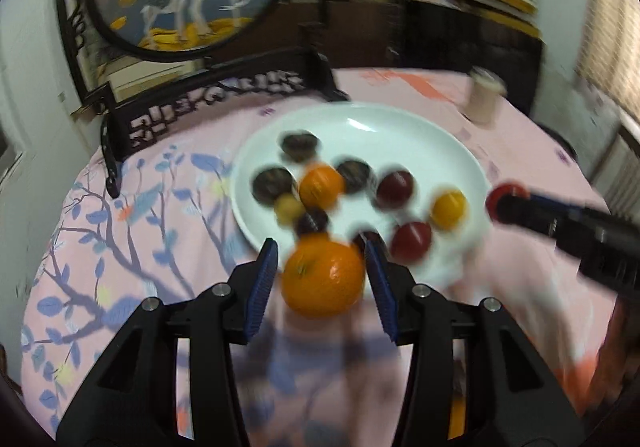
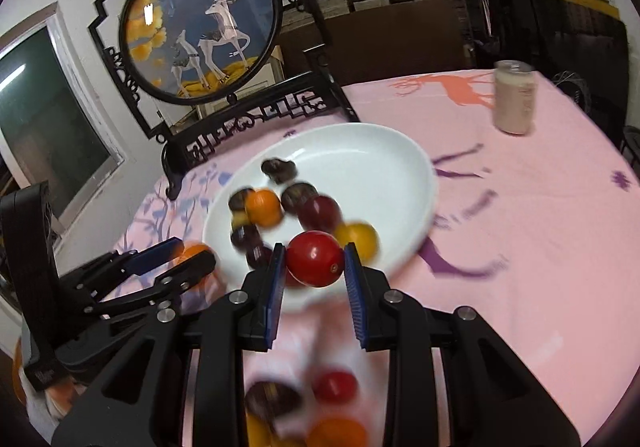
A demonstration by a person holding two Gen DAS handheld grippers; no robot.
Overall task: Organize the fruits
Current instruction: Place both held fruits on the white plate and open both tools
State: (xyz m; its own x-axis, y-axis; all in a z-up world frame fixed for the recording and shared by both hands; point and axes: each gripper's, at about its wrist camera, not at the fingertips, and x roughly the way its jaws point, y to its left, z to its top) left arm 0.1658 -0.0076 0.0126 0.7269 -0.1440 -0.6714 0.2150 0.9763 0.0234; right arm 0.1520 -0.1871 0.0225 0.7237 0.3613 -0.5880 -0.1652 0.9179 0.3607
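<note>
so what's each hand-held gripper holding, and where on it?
Left hand-held gripper: orange, pads on its two sides. Right hand-held gripper: red fruit, also pinched across its sides.

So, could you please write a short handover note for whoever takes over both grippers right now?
Left gripper: shut on a large orange, held above the near rim of the white plate.
Right gripper: shut on a red tomato-like fruit, also at the plate's near edge.
On the plate: a small orange, a yellow fruit, dark red fruits and several dark pieces.
More fruit lies blurred below the right gripper.
Done: both fruits gripped. Left: place them, then probably sort the rest.
</note>
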